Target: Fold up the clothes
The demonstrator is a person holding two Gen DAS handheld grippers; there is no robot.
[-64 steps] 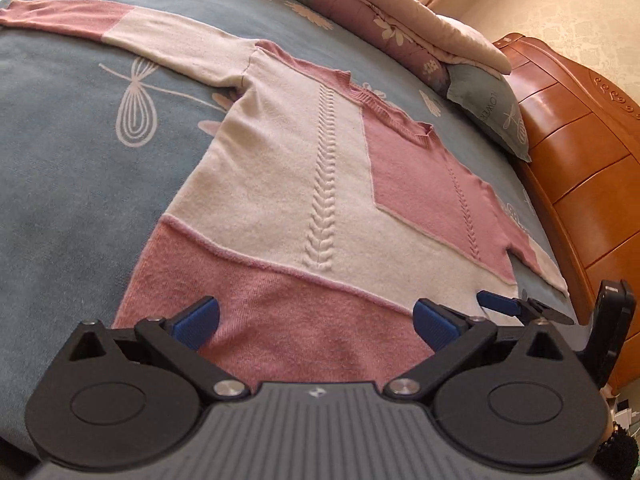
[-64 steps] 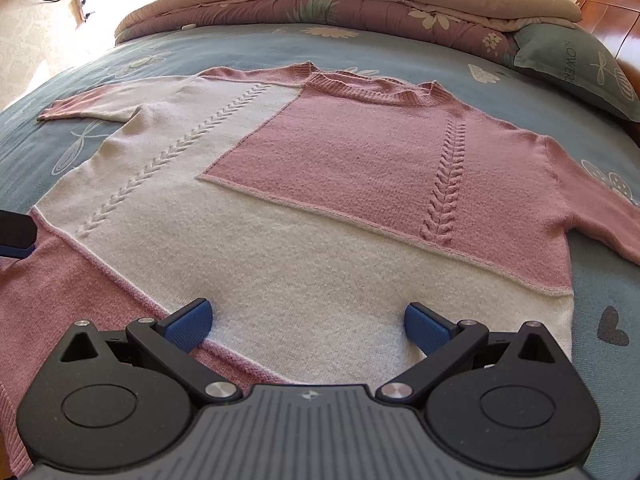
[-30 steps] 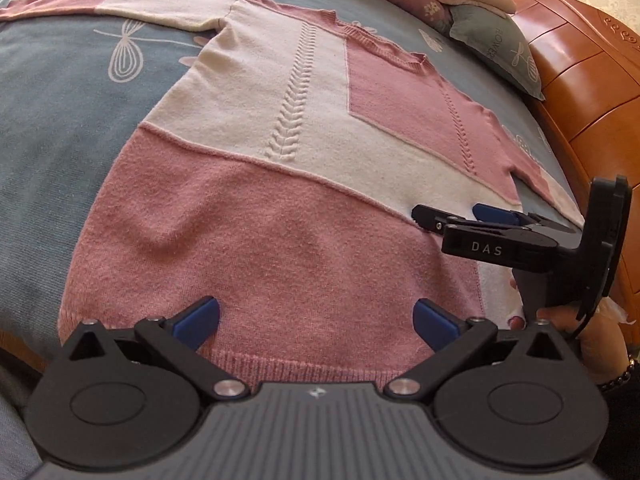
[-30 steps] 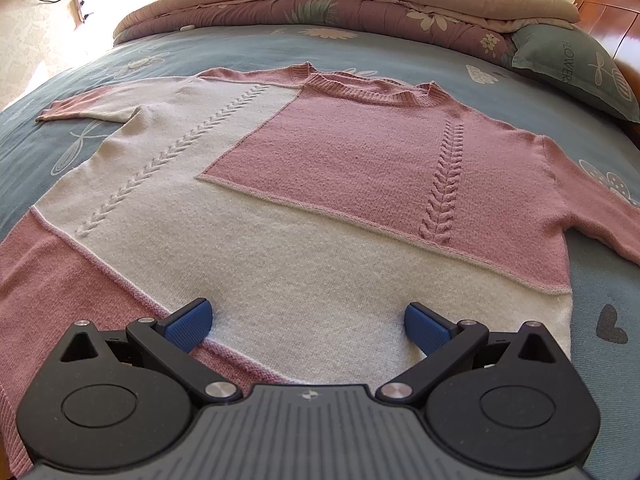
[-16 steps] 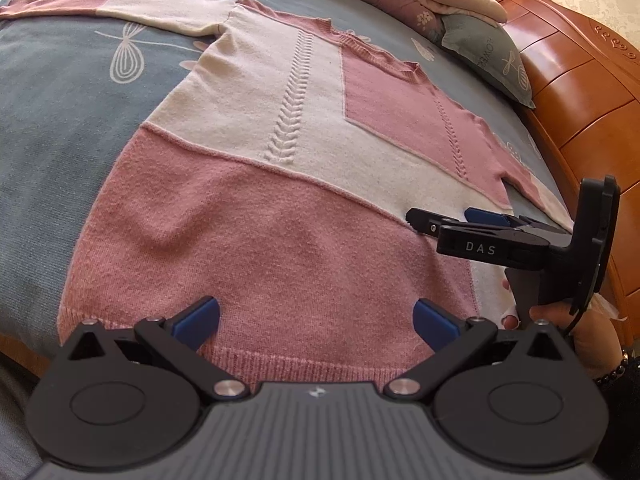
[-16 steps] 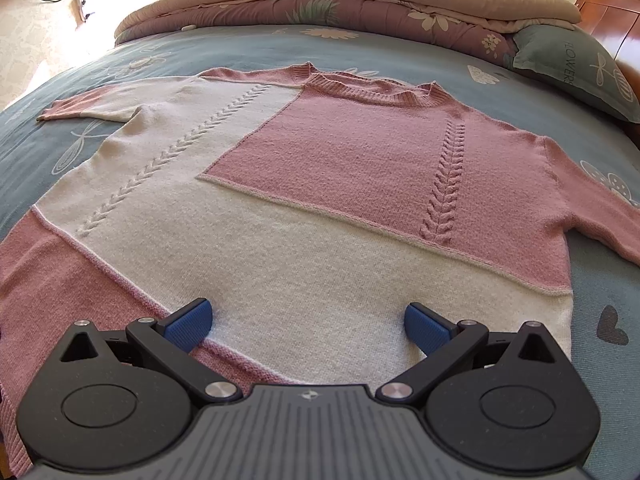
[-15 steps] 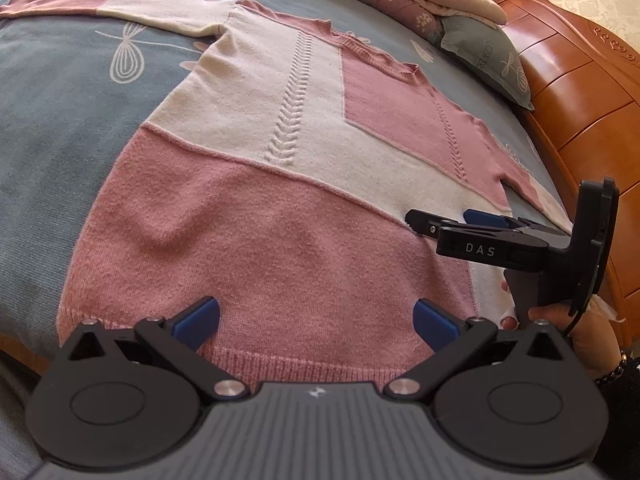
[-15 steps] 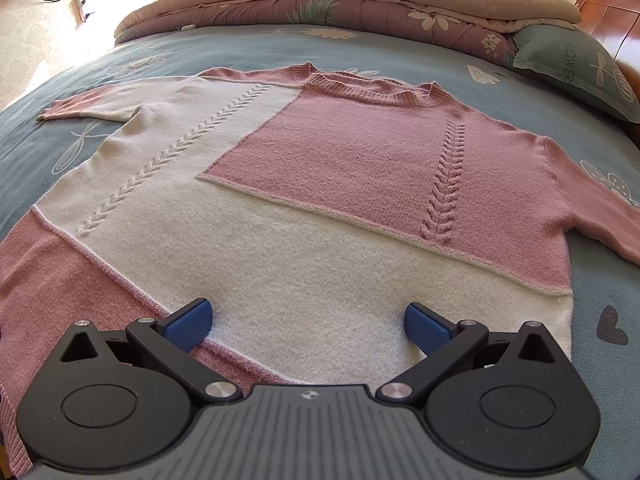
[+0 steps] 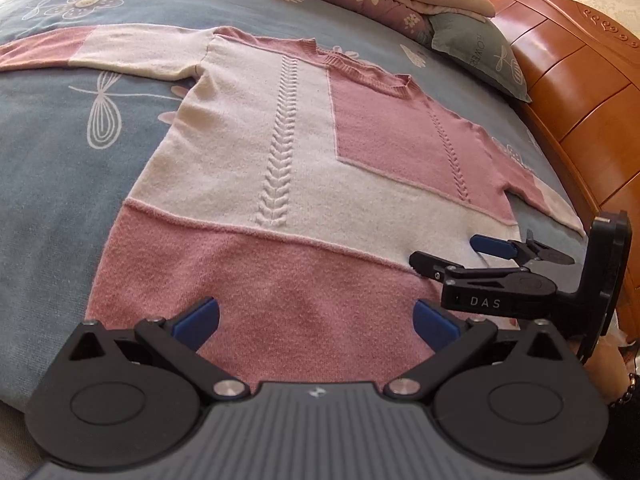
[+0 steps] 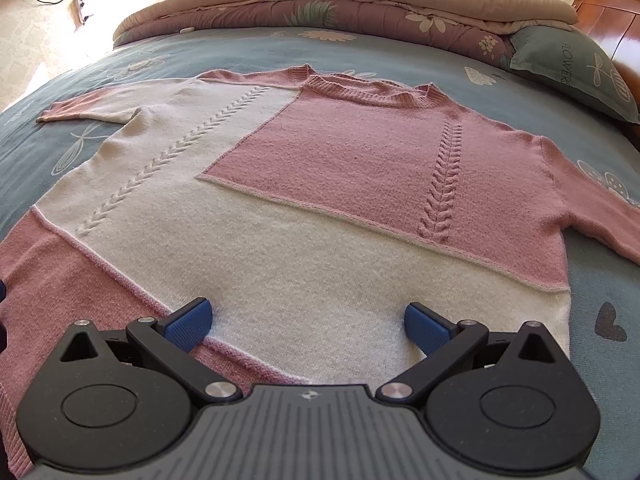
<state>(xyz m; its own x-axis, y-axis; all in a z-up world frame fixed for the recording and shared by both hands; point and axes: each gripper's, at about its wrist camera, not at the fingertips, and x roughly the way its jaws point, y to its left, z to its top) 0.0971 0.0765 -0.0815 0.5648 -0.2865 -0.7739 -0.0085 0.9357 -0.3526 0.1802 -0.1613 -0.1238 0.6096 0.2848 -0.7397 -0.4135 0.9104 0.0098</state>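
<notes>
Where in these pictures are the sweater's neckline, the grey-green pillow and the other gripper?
sweater (image 10: 368,94), right wrist view, on the ribbed pink neckline.
pillow (image 10: 576,66), right wrist view, on its printed front face.
right gripper (image 9: 476,254), left wrist view, between its two open fingertips, over the sweater's white band.

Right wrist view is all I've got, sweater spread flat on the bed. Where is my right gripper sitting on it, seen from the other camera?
Observer: In the left wrist view, the right gripper is open over the sweater, near its right side edge, where the cream band meets the pink bottom band.
Operator: And the left gripper?
Observer: The left gripper is open too, above the pink bottom band, and grips no cloth.
Operator: Is the hem visible anywhere?
Observer: Not in the left view; the gripper body hides it. Your own view shows a ribbed strip at the far lower left.
Operator: What's past the right sleeve?
Observer: A wooden bed frame runs along that side of the bed.
</notes>
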